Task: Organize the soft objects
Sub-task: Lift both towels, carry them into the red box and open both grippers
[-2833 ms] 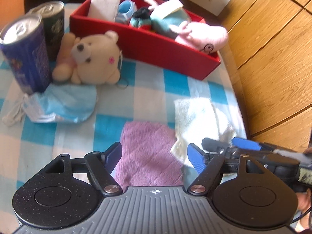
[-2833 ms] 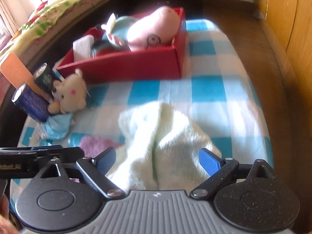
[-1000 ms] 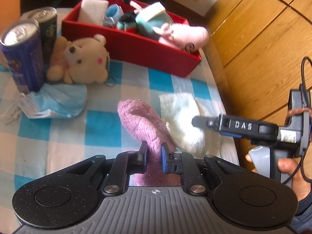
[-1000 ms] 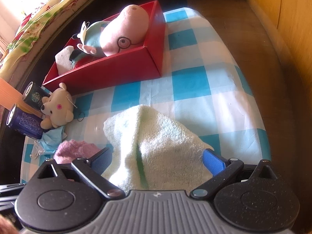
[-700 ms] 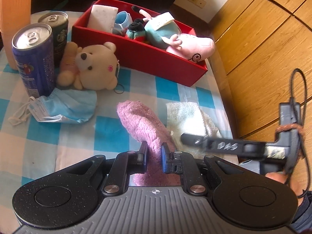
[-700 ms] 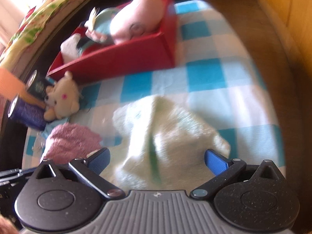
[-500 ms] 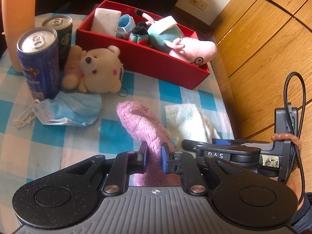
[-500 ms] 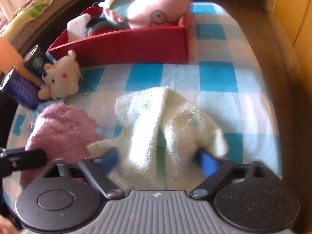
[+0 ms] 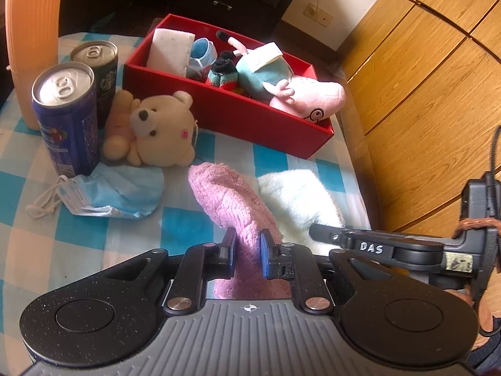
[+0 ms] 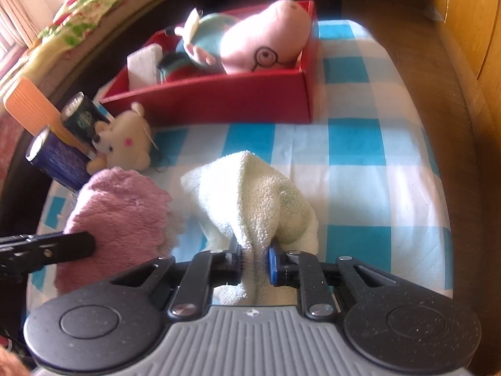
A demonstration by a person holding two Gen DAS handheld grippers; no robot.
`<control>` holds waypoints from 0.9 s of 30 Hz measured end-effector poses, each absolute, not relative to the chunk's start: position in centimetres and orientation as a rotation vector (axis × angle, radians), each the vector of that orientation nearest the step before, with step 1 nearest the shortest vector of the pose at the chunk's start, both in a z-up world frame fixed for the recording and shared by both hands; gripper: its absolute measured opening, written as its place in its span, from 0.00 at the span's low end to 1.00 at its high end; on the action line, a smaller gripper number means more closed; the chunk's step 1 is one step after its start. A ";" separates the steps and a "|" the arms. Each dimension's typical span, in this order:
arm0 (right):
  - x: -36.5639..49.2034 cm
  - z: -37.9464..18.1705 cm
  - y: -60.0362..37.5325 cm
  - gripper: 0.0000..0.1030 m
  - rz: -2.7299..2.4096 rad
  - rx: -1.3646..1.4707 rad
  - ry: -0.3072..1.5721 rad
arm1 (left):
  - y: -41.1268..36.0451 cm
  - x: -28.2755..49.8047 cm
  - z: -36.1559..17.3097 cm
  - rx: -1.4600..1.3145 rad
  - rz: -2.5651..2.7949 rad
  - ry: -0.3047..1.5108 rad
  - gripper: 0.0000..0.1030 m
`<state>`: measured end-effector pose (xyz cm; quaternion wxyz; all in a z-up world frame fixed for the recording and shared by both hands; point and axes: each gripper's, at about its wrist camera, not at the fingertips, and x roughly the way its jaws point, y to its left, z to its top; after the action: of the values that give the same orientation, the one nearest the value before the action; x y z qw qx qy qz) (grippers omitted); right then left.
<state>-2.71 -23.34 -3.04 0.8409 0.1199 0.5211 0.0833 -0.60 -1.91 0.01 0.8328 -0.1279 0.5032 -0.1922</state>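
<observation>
Blue-and-white checked cloth (image 9: pixel 94 228) covers the table; wooden cabinet doors (image 9: pixel 422 94) beyond its far-right edge, dark furniture behind, a floral bedspread (image 10: pixel 72 9) off past the left side in the right wrist view.

Left gripper (image 9: pixel 247 252): jaws narrow, clamped on the pink towel (image 9: pixel 228 200). The towel is bunched into a long roll, its long axis running straight ahead from the jaws toward the red box (image 9: pixel 238 116), free end raised and pointing at the box's near wall.

Right gripper (image 10: pixel 255 264): jaws pinched tight on a fold of the white towel (image 10: pixel 250 194) (pads pressing it from both sides). The towel peaks ahead of the jaws like a tent, ridge running forward, the rest draped on the cloth.

In the left wrist view the white towel sits just right of the pink one, touching it, with the right gripper's finger coming in from the right over it.

Ahead-left of the left jaws: face mask (image 9: pixel 119 194), teddy bear (image 9: pixel 159 131), blue can (image 9: pixel 65 119), dark can (image 9: pixel 100 69), orange ribbed container (image 9: pixel 33 31), all crowded together. The red box already holds a pink pig plush (image 9: pixel 310 100), a white sponge (image 9: pixel 170 47) and small socks (image 9: pixel 224 73).

Open cloth lies ahead-right of the right jaws, up to the table's rounded right edge; a bare strip runs between the towels and the box front.
</observation>
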 end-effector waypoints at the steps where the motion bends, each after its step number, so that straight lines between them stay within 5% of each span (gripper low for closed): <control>1: -2.7 -2.7 -23.5 0.00 0.177 0.264 1.088 | -1.9 -0.5 0.1 -0.274 -0.407 1.063 0.13; 27: -2.9 3.7 -23.7 0.00 0.248 0.412 0.859 | -2.3 1.3 4.0 -0.311 -0.415 0.934 0.14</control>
<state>-2.93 -23.74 3.65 0.8814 0.1977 0.4121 0.1191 1.29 -2.32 4.03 0.8607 -0.1480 0.4452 -0.1976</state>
